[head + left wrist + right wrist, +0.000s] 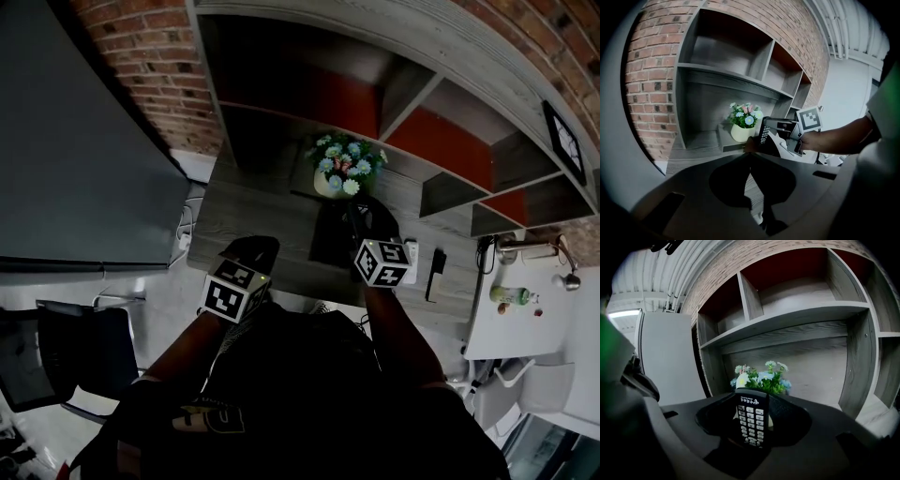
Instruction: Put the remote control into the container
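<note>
Right gripper [752, 409] clamping remote control [751, 423], left gripper [750, 159] jaws seemingly together

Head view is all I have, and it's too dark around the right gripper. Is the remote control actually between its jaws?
Observer: Yes. In the right gripper view the right gripper is clamped on the remote control, keypad facing that camera.
Operator: And is the left gripper carrying anything?
Observer: No. The left gripper view shows the left gripper with its jaws together and nothing between them.
</note>
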